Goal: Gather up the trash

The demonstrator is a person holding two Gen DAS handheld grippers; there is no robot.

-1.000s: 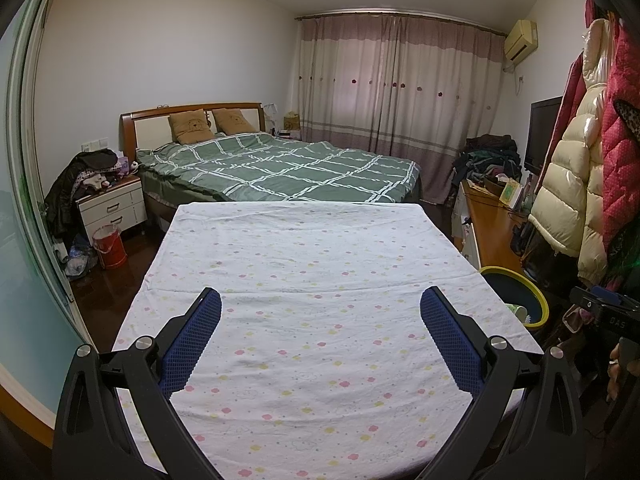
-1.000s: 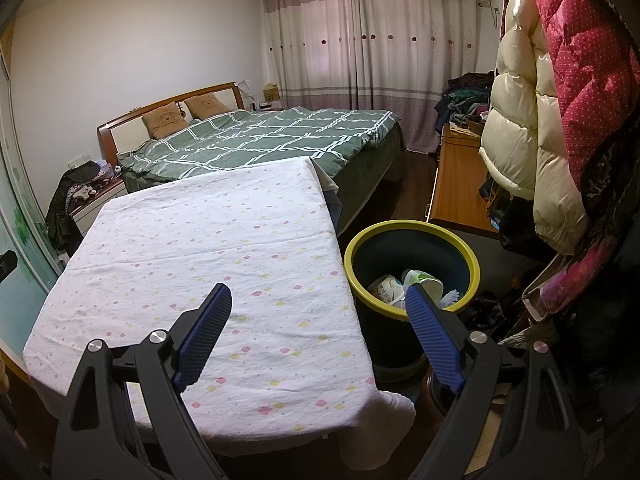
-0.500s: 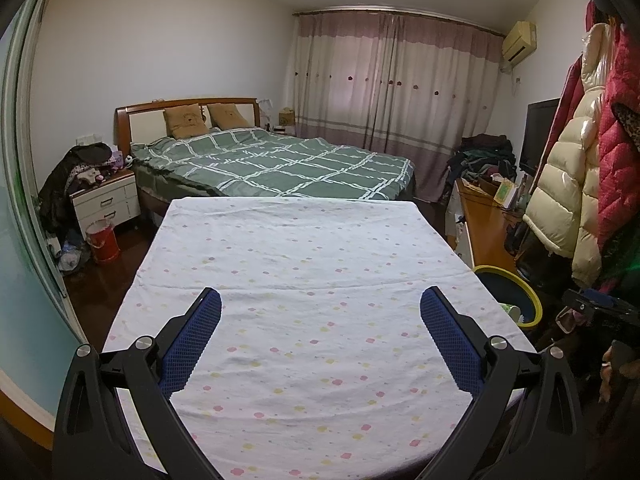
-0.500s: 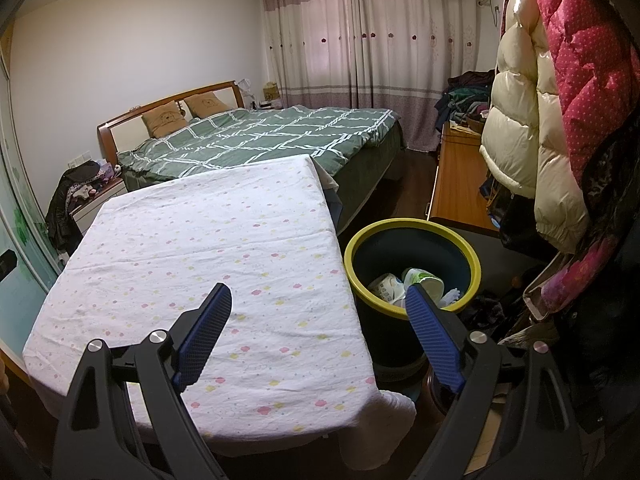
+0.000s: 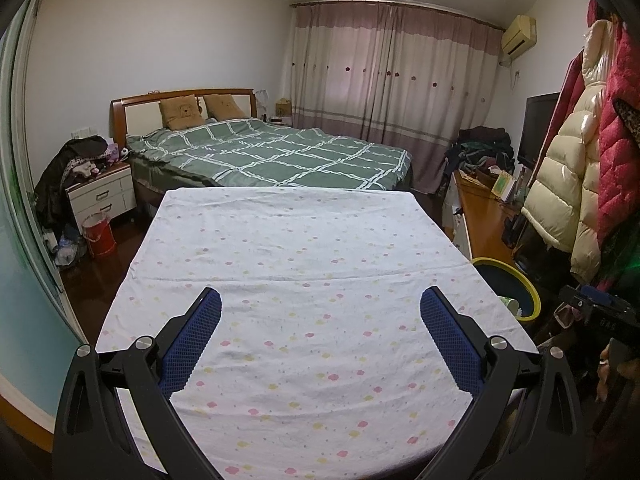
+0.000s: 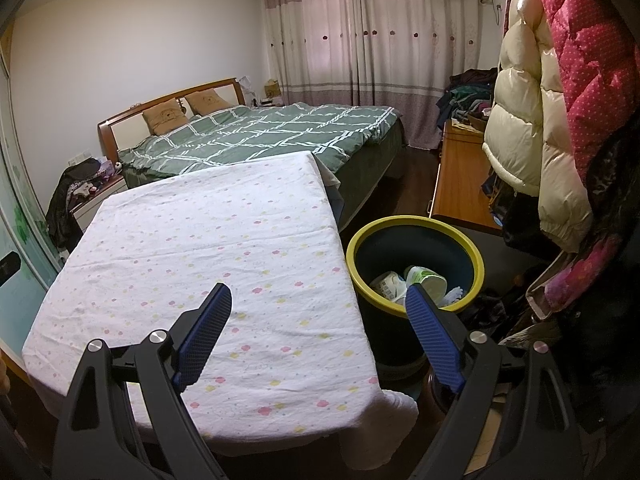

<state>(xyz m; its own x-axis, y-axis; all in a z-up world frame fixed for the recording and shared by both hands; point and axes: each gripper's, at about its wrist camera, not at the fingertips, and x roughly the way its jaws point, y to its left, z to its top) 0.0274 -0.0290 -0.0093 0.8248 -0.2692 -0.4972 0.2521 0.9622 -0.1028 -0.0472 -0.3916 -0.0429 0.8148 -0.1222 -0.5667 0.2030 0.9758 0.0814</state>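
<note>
Hovering above the cloth-covered desk, the left gripper has its fingers spread wide with nothing between them. The right gripper is likewise wide open and empty; its left finger hangs over the desk's right edge, while its right finger overlaps the near rim of the bin. The bin, dark with a yellow rim, stands on the floor just beside the desk's right side, and the trash lies inside it: a white cup, a carton-like piece and something white and crumpled, just beyond the right fingertip. In the left view only a part of the bin shows past the desk's right corner. Beyond the desk stands a bed with a green checked cover. Coats hang close on the right, over a low wooden cabinet next to the bin. A red bucket sits by the nightstand at far left.
</note>
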